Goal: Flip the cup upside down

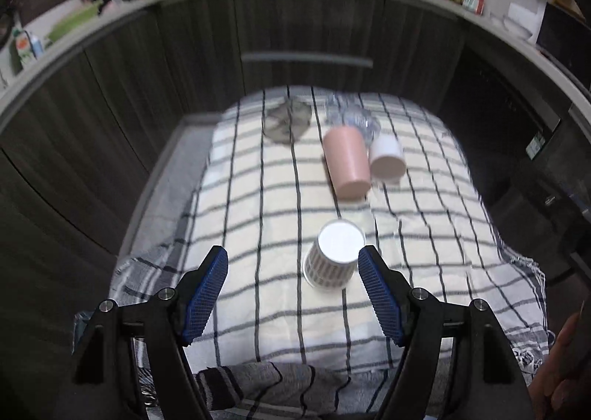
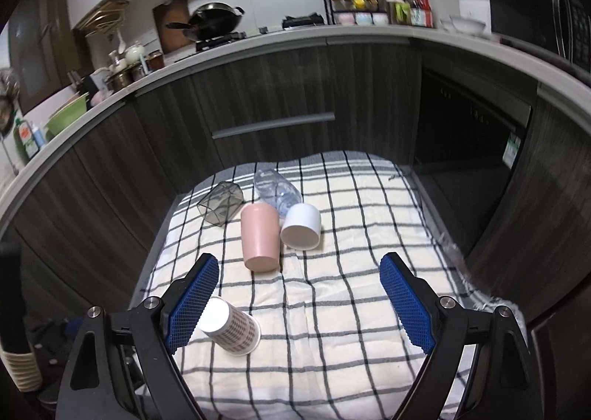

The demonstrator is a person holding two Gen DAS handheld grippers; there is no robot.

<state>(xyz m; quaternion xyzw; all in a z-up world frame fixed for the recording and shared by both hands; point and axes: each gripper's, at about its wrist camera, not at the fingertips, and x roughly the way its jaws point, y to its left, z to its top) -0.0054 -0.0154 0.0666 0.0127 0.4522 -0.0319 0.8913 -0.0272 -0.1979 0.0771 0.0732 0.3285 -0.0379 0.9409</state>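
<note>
A patterned paper cup (image 1: 331, 258) stands upside down on the checked cloth (image 1: 258, 198), white base up. It sits just ahead of my open left gripper (image 1: 293, 268), close to the right fingertip (image 1: 369, 265). In the right wrist view the same cup (image 2: 231, 326) stands beside the left finger of my open, empty right gripper (image 2: 299, 272). A pink cup (image 2: 259, 238) and a white cup (image 2: 301, 226) stand upside down further back.
A clear plastic bottle (image 2: 277, 189) and a smoky transparent cup (image 2: 220, 202) lie on their sides at the cloth's far end. Dark kitchen cabinets (image 2: 258, 88) with a countertop wrap around behind. A grey towel (image 1: 280, 383) lies at the near edge.
</note>
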